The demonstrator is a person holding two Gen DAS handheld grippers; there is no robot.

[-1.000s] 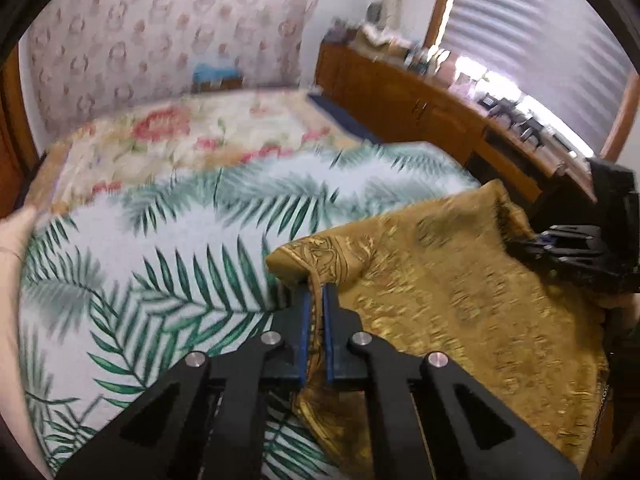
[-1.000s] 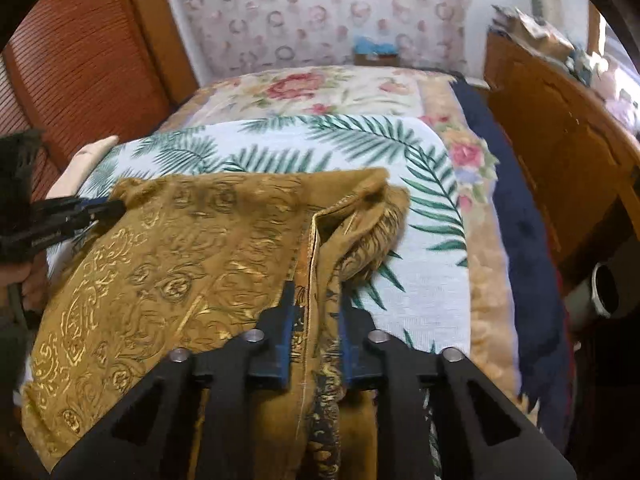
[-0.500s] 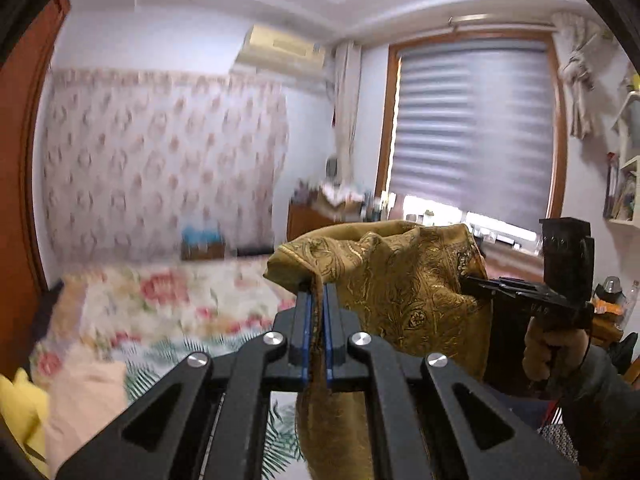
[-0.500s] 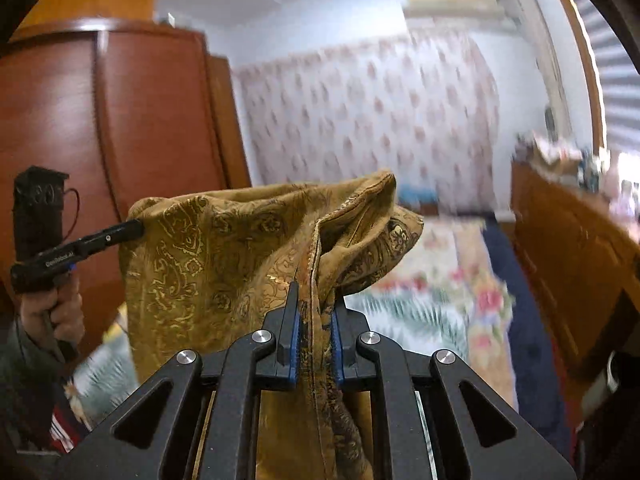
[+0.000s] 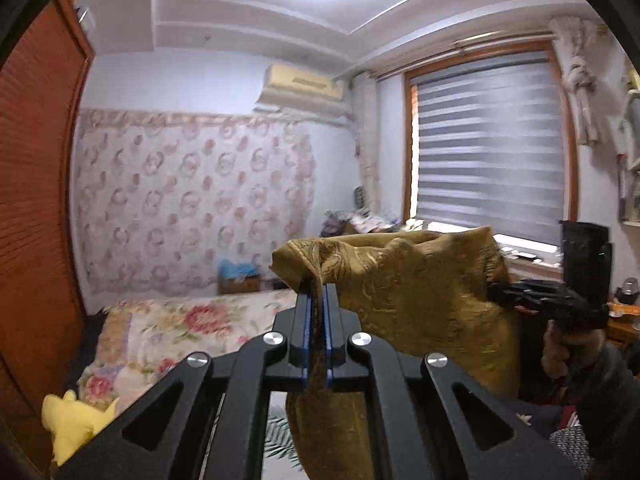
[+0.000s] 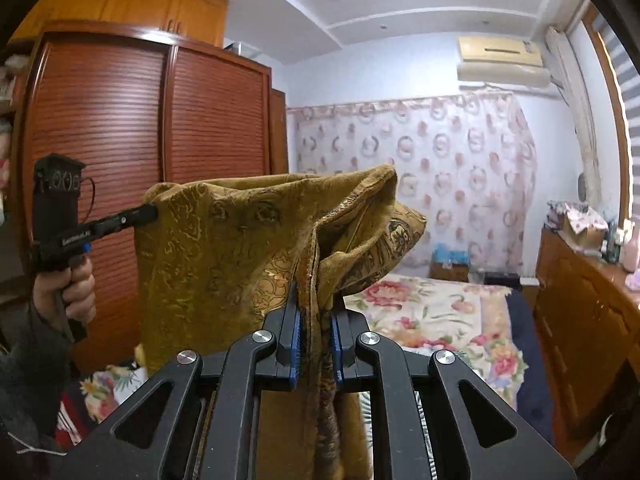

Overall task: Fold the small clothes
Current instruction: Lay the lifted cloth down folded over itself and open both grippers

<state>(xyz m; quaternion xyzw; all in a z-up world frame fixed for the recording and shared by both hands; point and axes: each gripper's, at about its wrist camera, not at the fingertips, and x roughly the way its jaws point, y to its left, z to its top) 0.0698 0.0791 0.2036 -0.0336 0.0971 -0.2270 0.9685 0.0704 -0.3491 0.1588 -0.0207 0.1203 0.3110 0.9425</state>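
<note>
A gold patterned garment hangs in the air between my two grippers, well above the bed. My left gripper is shut on one top corner of it. My right gripper is shut on the other top corner, where the cloth bunches into folds. In the left wrist view the right gripper shows at the far right edge of the garment. In the right wrist view the left gripper shows at the left edge. The garment's lower part is hidden below both frames.
The bed with a floral cover lies below and ahead. A red-brown wardrobe stands on the left. A wooden dresser runs along the right wall under the window blind. A yellow plush toy lies at the bed's near left.
Both grippers have lifted the garment from flat on the bed up into the air. The views have tilted up from the bed to the walls and ceiling.
</note>
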